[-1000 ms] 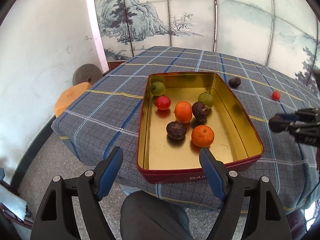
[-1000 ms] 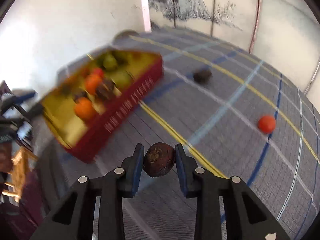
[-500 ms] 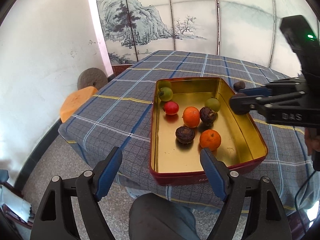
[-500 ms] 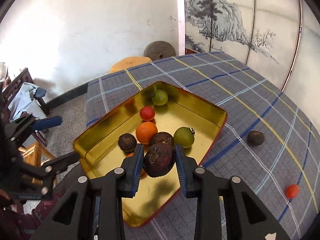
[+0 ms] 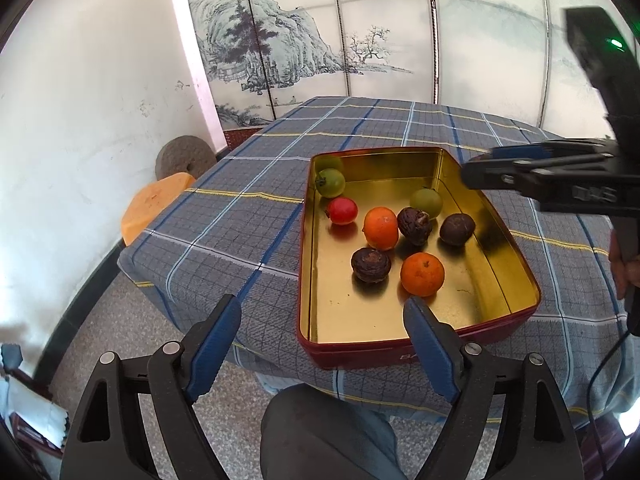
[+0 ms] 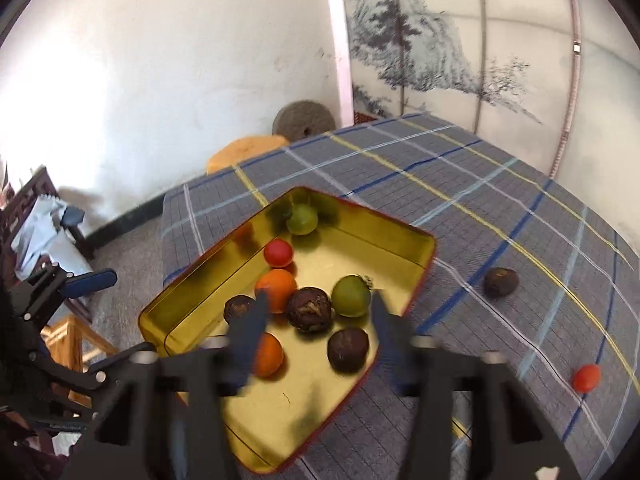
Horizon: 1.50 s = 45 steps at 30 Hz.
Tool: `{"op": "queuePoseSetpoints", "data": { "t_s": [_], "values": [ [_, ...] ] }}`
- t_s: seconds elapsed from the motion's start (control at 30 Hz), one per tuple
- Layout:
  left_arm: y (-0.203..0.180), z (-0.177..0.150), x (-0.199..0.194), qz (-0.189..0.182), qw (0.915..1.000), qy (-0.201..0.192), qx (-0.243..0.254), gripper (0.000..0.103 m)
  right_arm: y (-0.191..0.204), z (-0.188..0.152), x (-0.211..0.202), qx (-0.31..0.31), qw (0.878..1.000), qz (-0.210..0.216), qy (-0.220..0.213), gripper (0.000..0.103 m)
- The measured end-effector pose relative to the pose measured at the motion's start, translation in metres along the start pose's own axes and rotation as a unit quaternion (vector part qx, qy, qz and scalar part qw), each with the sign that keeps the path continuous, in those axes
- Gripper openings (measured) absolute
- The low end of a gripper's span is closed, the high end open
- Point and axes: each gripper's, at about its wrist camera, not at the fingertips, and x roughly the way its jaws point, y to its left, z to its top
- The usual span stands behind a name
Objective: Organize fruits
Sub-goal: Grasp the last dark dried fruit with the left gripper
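Brown fruit (image 6: 347,349) lies in tin (image 6: 416,280); right tool (image 6: 316,328) spread, empty.

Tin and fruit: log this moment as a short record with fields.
container: red tin with gold inside, on the plaid tablecloth
fruit in tin: eight, namely two green, two orange, one red, three dark brown
newest arrival: dark brown fruit, lying free near the tin's wall
fruit outside tin: brown fruit and small red fruit, both on the cloth
right tool: open, empty, above the tin
left tool: open, empty, off the table's edge
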Motion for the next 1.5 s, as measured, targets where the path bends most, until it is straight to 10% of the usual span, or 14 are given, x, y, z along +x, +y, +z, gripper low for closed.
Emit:
{"op": "queuePoseSetpoints", "data": {
  "t_s": [0.03,0.27,0.73,0.97,1.37,1.5],
  "values": [
    [-0.001,0.001,0.0,0.0,1.0,0.0,0.002,0.084,-0.004,-0.005,-0.007,0.006,1.0,-0.01,-0.009,0.085],
    [-0.017,0.006,-0.005,0.002,0.9997,-0.006,0.025,0.084,-0.075,-0.059,-0.046,0.083,0.994,-0.071,-0.003,0.094],
    [-0.115,0.066,0.006,-0.063,0.9877,-0.004,0.143,0.084,-0.251,-0.16,-0.101,0.225,0.93,-0.278,0.083,0.103],
    [-0.17,0.144,0.055,-0.133,0.9789,0.011,0.155,0.084,-0.29,-0.177,-0.103,0.258,0.922,-0.272,0.102,0.103],
    [-0.231,0.192,0.209,-0.116,0.9696,0.128,0.173,0.079,-0.288,-0.18,-0.103,0.256,0.92,-0.285,0.08,0.103],
    [-0.231,0.19,0.238,-0.151,0.9593,0.192,0.141,0.039,-0.288,-0.18,-0.103,0.257,0.92,-0.285,0.08,0.103]
  ]
}}
